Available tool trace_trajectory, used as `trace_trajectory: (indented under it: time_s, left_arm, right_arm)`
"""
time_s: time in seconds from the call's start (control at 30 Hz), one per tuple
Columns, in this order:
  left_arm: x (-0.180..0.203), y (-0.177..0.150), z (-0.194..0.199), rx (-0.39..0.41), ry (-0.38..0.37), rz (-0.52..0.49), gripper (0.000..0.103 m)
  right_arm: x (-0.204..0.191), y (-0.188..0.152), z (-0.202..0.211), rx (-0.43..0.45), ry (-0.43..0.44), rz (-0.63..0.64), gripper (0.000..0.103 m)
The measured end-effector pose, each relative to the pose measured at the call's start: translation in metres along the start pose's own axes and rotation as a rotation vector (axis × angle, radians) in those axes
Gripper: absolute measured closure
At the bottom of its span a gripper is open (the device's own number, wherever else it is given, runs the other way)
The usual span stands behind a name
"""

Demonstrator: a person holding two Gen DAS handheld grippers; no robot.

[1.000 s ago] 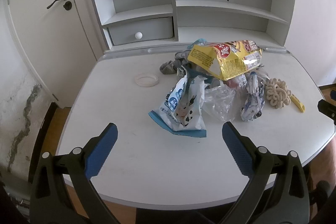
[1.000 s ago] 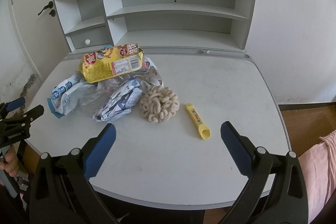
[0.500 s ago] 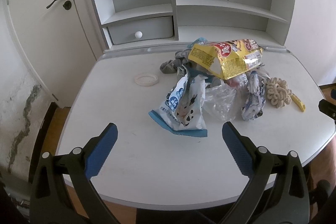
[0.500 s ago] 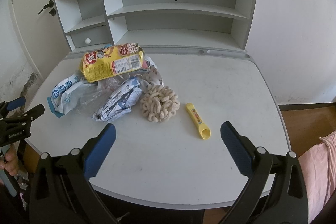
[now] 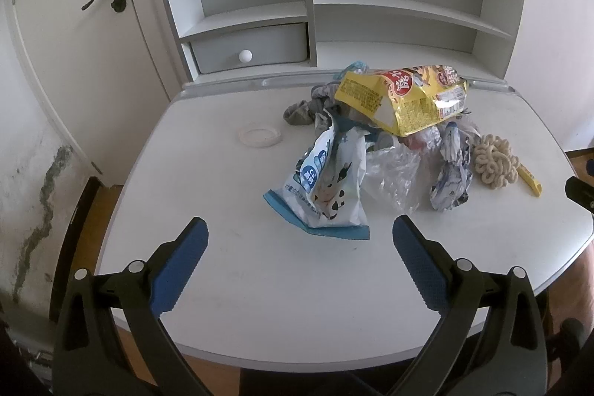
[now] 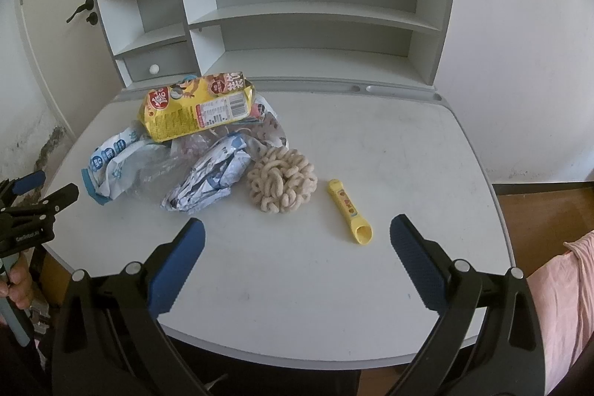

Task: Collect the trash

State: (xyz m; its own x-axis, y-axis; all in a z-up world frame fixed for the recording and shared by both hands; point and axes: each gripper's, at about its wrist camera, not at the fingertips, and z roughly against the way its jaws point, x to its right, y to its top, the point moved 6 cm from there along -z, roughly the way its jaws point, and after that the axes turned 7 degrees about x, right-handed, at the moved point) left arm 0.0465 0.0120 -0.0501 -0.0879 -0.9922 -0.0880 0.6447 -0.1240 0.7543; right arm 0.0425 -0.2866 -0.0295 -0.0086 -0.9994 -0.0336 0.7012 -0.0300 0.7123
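A heap of trash lies on the white desk (image 5: 230, 195): a yellow snack bag (image 5: 404, 99) (image 6: 196, 110) on top, a blue-and-white pouch (image 5: 326, 188) (image 6: 111, 162), clear plastic film (image 5: 393, 177), a crumpled blue-white wrapper (image 5: 451, 173) (image 6: 208, 184). Beside the heap are a beige knotted ring cluster (image 5: 495, 164) (image 6: 282, 186) and a yellow tube (image 6: 349, 210) (image 5: 529, 179). My left gripper (image 5: 299, 244) hangs open over the desk's near edge, short of the pouch. My right gripper (image 6: 297, 244) is open too, near the ring cluster and tube, holding nothing.
A white tape ring (image 5: 260, 136) lies left of the heap, a grey cloth (image 5: 300, 110) behind it. A shelf hutch with a drawer (image 5: 252, 49) stands at the desk's back. A door (image 5: 67, 36) is to the left. A pink sleeve (image 6: 568, 303) shows at right.
Both views have shifted very slightly; the heap sits a touch lower in the left wrist view. Both grippers stay open and nothing on the desk has moved.
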Motion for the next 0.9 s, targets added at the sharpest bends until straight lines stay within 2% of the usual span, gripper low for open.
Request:
trace_trajectory:
  time_s: [0.5, 0.73, 0.9]
  left_arm:
    - [-0.003, -0.002, -0.007, -0.022, -0.012, 0.006, 0.006]
    - [-0.003, 0.004, -0.045, -0.084, -0.056, 0.014, 0.006]
    - [0.000, -0.002, -0.075, -0.130, -0.059, -0.009, 0.006]
  right_arm:
    - [0.000, -0.003, -0.002, -0.007, -0.001, 0.004, 0.006]
    - [0.006, -0.004, -0.013, -0.032, -0.003, -0.001, 0.007]
    - [0.011, -0.003, -0.025, -0.056, -0.016, 0.011, 0.006]
